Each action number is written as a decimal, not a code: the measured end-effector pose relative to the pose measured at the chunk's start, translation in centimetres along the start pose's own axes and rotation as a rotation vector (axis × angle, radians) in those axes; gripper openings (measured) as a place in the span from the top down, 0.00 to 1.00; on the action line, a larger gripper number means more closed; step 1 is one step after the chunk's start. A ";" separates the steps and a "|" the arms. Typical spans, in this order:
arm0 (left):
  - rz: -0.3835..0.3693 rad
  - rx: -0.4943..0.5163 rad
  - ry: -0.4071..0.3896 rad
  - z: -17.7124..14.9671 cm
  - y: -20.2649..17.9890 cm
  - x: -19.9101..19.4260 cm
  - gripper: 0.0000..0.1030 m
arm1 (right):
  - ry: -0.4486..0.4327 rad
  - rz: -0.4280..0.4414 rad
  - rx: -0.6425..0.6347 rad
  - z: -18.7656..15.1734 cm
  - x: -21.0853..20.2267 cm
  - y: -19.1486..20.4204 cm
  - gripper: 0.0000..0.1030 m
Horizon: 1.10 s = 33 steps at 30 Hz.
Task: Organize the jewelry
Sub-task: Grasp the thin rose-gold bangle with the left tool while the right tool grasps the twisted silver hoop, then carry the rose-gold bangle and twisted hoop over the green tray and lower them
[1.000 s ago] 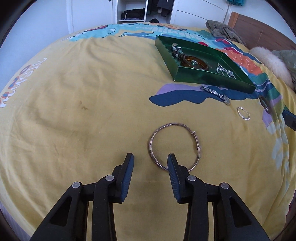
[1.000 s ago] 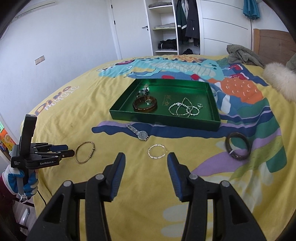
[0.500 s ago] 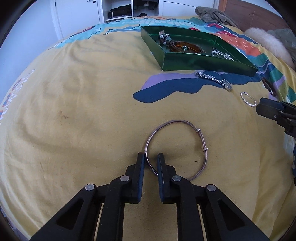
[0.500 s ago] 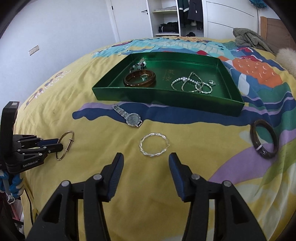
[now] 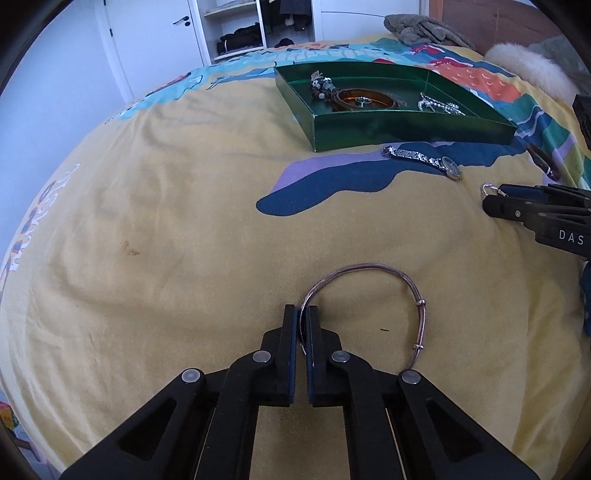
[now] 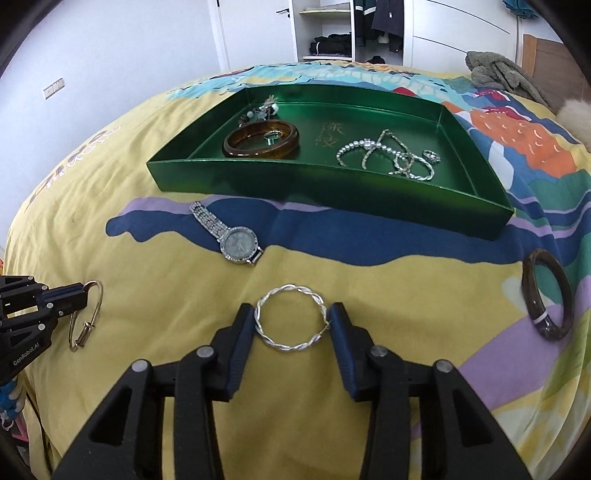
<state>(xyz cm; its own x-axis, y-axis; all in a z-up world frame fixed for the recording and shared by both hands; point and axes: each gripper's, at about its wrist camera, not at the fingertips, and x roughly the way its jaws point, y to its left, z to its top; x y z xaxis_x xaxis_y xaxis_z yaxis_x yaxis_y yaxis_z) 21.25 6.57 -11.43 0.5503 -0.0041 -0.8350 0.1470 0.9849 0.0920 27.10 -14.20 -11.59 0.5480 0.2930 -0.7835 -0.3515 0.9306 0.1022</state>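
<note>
My left gripper is shut on the near rim of a thin metal bangle that lies on the yellow bedcover; the same gripper and bangle show at the left of the right wrist view. My right gripper straddles a twisted silver bangle. Its jaws are closing, with the pads right beside the ring's two sides. A green tray beyond holds an amber bangle, a chain and small pieces. A silver watch lies in front of the tray.
A dark bangle lies on the cover to the right. A grey garment and a fluffy pillow sit at the head of the bed. An open wardrobe stands behind. The bed's edge drops off at the left.
The left jaws closed onto the thin bangle's rim. The right gripper came down and forward until the twisted bangle sat between its fingers, which then narrowed.
</note>
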 end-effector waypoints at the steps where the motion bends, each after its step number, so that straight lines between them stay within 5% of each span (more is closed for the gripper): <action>1: 0.002 -0.007 -0.006 0.0 0.0 -0.2 0.96 | -0.003 0.003 0.006 -0.1 -0.2 -0.1 0.62; 33: 0.053 0.016 -0.303 -0.9 -1.4 -18.2 0.96 | -0.260 0.017 -0.048 -4.1 -18.3 4.3 0.62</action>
<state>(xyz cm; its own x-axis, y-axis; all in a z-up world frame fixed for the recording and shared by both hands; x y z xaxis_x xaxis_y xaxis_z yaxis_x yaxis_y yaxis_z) 10.27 5.44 3.13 0.7772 -0.0062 -0.6292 0.1226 0.9823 0.1418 12.48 -16.46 0.67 0.7165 0.3605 -0.5972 -0.3940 0.9156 0.0800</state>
